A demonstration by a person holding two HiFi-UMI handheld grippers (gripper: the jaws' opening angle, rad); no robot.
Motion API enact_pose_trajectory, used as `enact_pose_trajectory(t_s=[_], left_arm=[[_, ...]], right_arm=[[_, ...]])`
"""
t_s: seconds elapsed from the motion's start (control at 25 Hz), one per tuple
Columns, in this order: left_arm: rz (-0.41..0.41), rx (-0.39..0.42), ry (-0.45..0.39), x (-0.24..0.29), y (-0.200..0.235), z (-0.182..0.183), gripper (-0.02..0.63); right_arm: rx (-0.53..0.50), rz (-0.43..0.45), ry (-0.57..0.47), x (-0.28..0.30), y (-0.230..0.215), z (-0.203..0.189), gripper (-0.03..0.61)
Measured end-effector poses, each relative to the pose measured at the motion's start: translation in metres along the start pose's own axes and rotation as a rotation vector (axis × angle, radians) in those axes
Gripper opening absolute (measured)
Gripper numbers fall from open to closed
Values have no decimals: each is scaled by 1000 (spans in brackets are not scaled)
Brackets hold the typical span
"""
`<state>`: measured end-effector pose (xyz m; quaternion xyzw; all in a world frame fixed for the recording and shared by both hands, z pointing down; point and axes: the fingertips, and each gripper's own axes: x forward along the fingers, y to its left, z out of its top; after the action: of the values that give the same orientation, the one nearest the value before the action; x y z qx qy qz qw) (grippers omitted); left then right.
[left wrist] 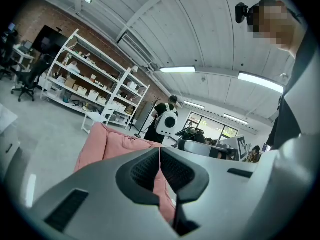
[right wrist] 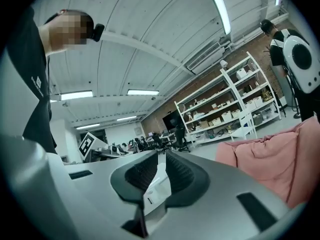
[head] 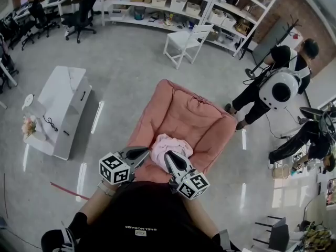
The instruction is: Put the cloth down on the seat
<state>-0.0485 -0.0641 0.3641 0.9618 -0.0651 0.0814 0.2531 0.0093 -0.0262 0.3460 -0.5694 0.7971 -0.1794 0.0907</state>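
Note:
A pale pink cloth [head: 167, 146] lies bunched at the front edge of the salmon-pink cushioned seat [head: 184, 112], between my two grippers. In the head view the left gripper [head: 148, 152] touches the cloth's left side and the right gripper [head: 168, 156] its near right side. Seen from the left gripper view, the left gripper [left wrist: 160, 156] is shut, with a strip of pink cloth [left wrist: 161, 191] pinched between its pads and the seat [left wrist: 100, 144] behind. Over in the right gripper view, the right gripper [right wrist: 161, 161] is shut on the cloth's white label [right wrist: 157, 190].
A white low cabinet [head: 63, 106] stands left of the seat. A white chair [head: 184, 41] and long shelves [head: 173, 4] are at the back. A person with a white backpack [head: 275, 85] stands to the right. Red tape [head: 68, 191] marks the floor.

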Motion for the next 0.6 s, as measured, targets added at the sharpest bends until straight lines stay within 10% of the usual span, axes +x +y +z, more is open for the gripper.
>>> enact_pose_trajectory(t_s=[0.6], left_arm=[[24, -35, 11, -1, 15, -12, 20]], right_arm=[[96, 14, 7, 12, -11, -10, 58]])
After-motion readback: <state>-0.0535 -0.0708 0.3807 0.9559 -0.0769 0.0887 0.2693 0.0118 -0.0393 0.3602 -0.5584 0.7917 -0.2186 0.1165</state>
